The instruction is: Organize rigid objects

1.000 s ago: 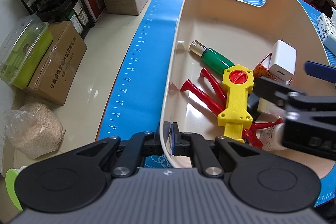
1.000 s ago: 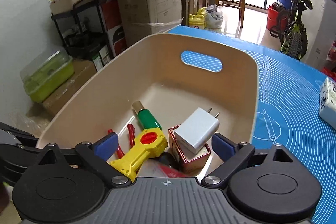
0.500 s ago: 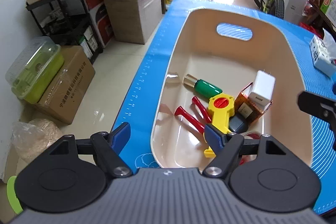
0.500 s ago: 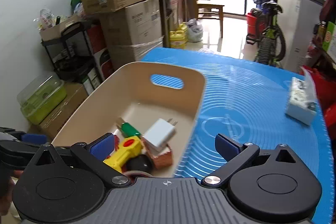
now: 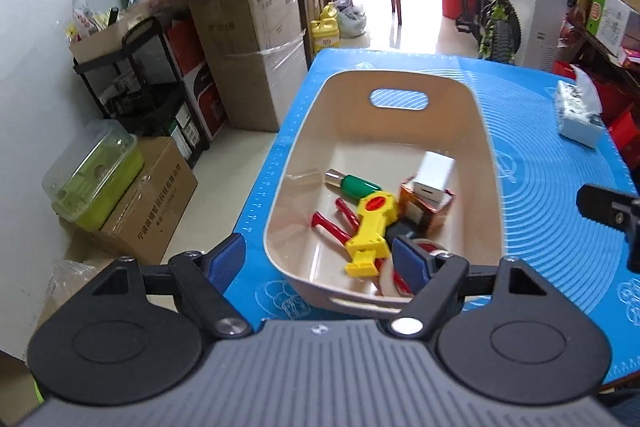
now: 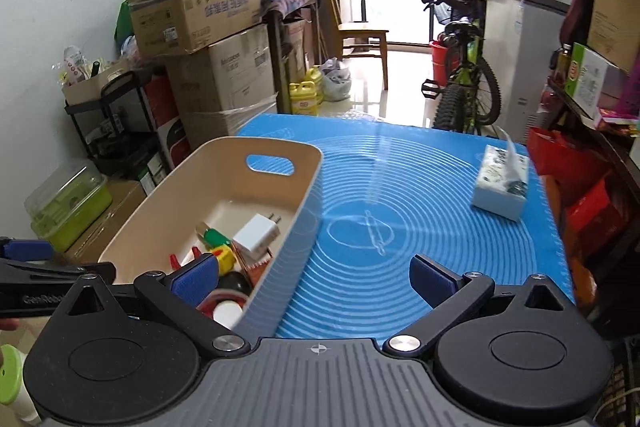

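In the left wrist view, the right pad of the left claw covers part of the round red and white thing at the near end of the beige bin; what it is I cannot tell. The red handles disappear under the yellow toy. The right claw is cut off by the right edge. In the right wrist view, the left pad of this claw hides most of the yellow toy, and the print on the tissue pack is too blurred to read.
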